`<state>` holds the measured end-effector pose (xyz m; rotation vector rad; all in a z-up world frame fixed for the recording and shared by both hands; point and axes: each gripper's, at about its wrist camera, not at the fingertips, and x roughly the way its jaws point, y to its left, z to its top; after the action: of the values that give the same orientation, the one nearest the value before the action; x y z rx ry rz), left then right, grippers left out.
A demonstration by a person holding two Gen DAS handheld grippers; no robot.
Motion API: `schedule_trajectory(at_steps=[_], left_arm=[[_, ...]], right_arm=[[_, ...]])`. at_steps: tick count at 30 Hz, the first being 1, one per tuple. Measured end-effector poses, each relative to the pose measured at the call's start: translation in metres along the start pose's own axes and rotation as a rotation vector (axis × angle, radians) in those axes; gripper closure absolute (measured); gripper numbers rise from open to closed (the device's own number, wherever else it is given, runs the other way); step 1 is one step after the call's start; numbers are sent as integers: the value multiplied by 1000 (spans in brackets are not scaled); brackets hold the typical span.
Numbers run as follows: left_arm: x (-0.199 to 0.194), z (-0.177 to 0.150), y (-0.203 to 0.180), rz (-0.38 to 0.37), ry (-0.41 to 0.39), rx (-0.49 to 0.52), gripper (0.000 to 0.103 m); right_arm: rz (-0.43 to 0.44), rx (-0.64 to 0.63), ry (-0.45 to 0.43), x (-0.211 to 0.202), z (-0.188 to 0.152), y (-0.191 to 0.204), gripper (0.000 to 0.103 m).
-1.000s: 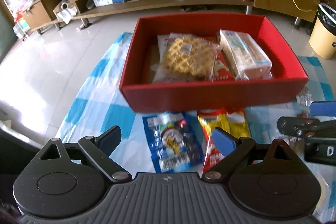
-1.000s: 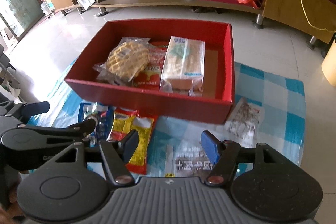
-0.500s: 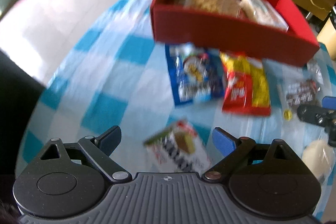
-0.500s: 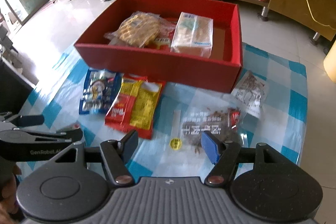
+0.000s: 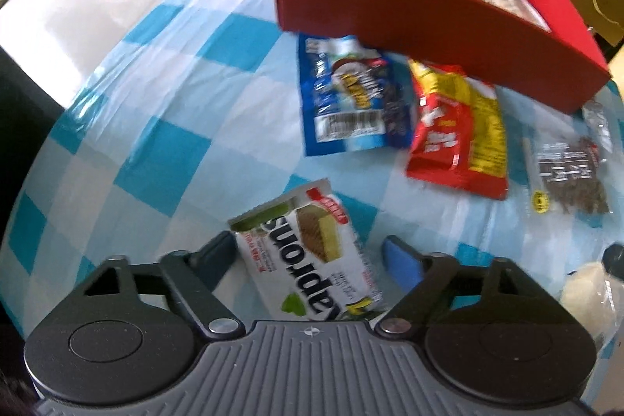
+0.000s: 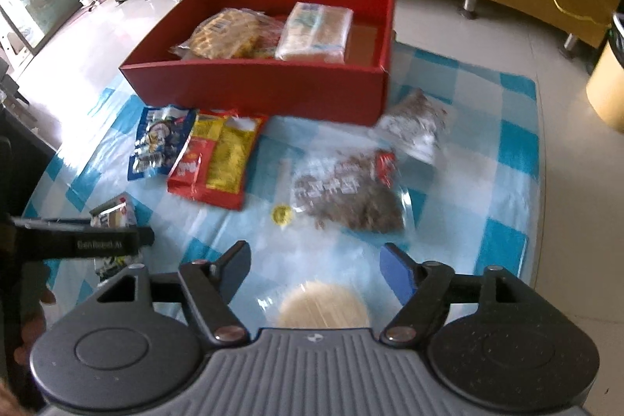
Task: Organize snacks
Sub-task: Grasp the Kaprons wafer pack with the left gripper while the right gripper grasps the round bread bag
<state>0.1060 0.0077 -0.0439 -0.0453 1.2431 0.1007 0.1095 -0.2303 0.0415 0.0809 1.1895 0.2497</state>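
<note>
Task's maybe a third done: the red box [image 6: 273, 92] holds a waffle pack [image 6: 226, 34] and a cracker pack [image 6: 316, 30], while several packets lie loose on the checked cloth [image 6: 487, 158]. The left gripper [image 5: 312, 256], jaws just closing but not gripping, straddles the wafer pack [image 5: 312, 252]. The right gripper [image 6: 314, 264], jaws just widening, hovers empty over a round cake [image 6: 323, 307].

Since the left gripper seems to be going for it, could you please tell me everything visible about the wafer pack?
The wafer pack is a flat, glossy white wrapper with bold black lettering, a green band, a red corner label and a picture of a layered wafer. It lies flat and skewed on the checked cloth, apart from the other snacks. It sits between the fingers of the left gripper, whose jaws have just been closing; one finger looks at its edge, the other stands clear.
</note>
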Motion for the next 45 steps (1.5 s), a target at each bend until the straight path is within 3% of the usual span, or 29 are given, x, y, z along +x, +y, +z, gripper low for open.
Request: schedule_trajectory(at_steps=[2,10,16,20,23,26,31,45], left_arm=[[-3,-1,-3,-5,-14,33,32],[-10,-13,-5,-63,5,106,33],[-9,-18,-3,-79,20,146,33],[-9,-21,-6,-59,5,184,32],[-8,-23,-10,-19,-14,204,21],[-8,-25,-13,16,-29,219,13],[-7,-27,-13,54,-57,237,3],[-4,-29,-11,65,-71,245,0]], right_arm=[[-5,12,3,-1,-6,-4,28],[-7,73,59,6,-32,-14,25],[18,-7,131,30,-36,-1,23],[12,-70,140,43,-37,8,9],[-15,-127,143,50,-41,18,0],[-70,-182,132,55,-46,29,0],[-77,-152,109,58,-44,27,0],[-96,-104,-7,52,-57,26,0]])
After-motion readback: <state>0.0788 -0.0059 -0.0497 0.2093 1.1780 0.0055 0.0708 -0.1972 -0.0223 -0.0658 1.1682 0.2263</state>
